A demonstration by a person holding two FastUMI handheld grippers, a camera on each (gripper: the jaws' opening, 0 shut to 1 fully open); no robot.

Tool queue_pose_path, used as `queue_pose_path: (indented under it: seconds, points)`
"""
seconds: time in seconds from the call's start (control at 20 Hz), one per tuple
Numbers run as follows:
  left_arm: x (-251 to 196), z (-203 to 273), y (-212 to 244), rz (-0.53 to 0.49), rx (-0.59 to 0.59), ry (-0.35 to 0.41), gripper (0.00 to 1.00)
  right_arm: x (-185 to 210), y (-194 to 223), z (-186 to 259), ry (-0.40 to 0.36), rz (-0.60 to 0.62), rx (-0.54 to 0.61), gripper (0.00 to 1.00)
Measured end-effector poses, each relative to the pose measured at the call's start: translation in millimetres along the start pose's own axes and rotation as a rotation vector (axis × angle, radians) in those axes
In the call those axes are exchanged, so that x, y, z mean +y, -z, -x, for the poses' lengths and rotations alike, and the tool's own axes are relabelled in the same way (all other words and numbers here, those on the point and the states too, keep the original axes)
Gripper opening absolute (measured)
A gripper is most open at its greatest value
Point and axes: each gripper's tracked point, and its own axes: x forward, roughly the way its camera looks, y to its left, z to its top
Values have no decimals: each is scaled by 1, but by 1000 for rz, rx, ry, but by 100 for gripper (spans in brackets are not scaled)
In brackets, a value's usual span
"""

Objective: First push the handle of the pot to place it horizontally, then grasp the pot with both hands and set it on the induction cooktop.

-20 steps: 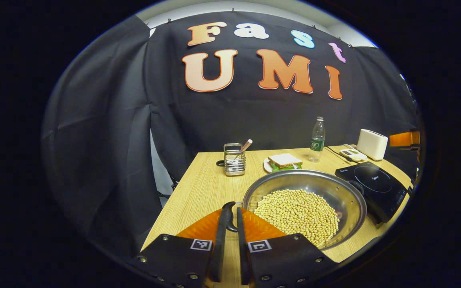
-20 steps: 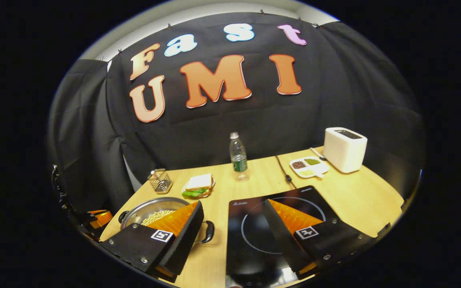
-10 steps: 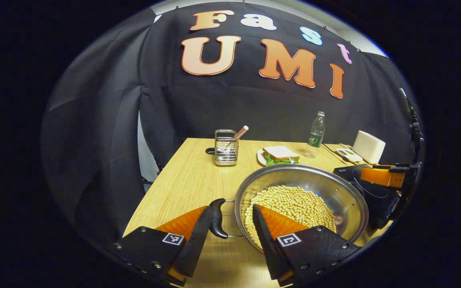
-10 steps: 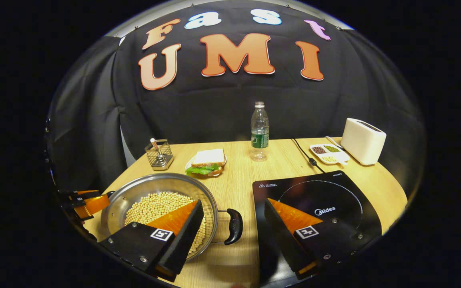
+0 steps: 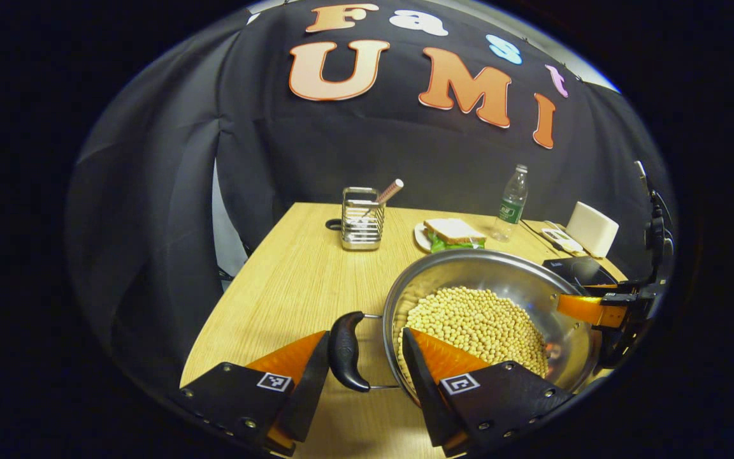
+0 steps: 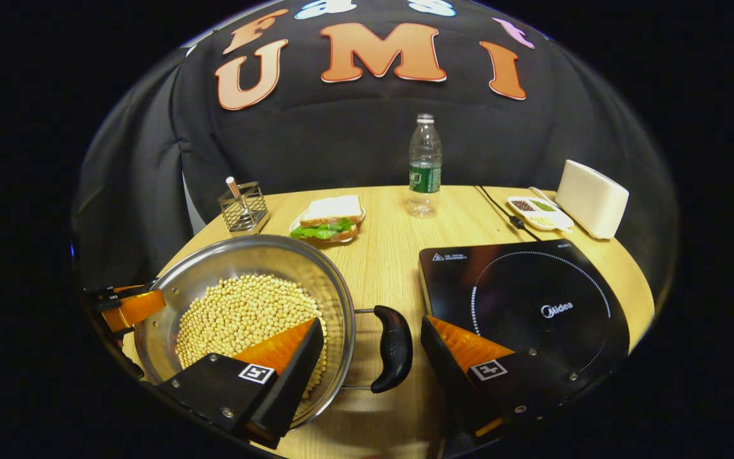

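pot (image 6: 249,299) of shiny steel, wide, round and shallow, sits on the pale wood-grain bench (image 6: 386,255), heaped with small round yellowish beans (image 6: 239,315). it lies just left of the induction cooktop (image 6: 532,306), not on it, with a strip of bare bench between.

in the left gripper view, the left claw (image 5: 360,373) is spread wide: its left finger lies outside the pot's left handle (image 5: 343,351), a smooth black curved grip on thin wire struts, and its right finger reaches over the rim above the beans, so the handle and the rim stand between the fingers, neither pressed. behind stand a square wire-mesh holder (image 5: 362,219) with a stick in it, a sandwich (image 5: 453,232) with green leaf on a small plate, a clear plastic bottle (image 5: 511,203) and a white boxy toaster (image 5: 592,229). at the pot's far right edge the other claw shows.

in the right gripper view, the right claw (image 6: 373,357) is likewise released and wide. its left finger hangs over the beans inside the rim, its right finger over the near left corner of the flat, glossy black cooktop, and the pot's right handle (image 6: 392,347), black and glossy, sits in the gap, untouched. along the back run the mesh holder (image 6: 243,207), sandwich (image 6: 329,217), bottle (image 6: 425,167), a dark cable (image 6: 497,207), a small divided dish (image 6: 538,213) and the toaster (image 6: 591,199).
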Motion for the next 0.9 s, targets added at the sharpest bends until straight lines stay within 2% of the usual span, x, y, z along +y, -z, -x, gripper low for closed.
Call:
queue_pose_path:
  seconds: [0.1,0.2,0.25,0.4,0.45,0.6,0.9]
  points:
    - [-2,-4,4,25,14,17,70,-1,2,-5,2,-4,8,96]
    - [-1,-6,8,49,33,1,71,-5,5,-9,16,-3,22,83]
    - [0,-5,7,56,39,-5,64,-2,3,-11,13,-16,11,67]
    - [2,0,6,76,35,-31,54,-2,0,-10,-4,-54,26,60]
    - [0,3,9,87,51,-36,52,-1,-1,-9,-20,-64,35,52]
    - [-11,19,1,109,43,-35,52,-8,-23,8,-31,-55,-18,53]
    - [-45,56,-51,88,-54,-34,52,-31,-66,51,-55,-61,-106,53]
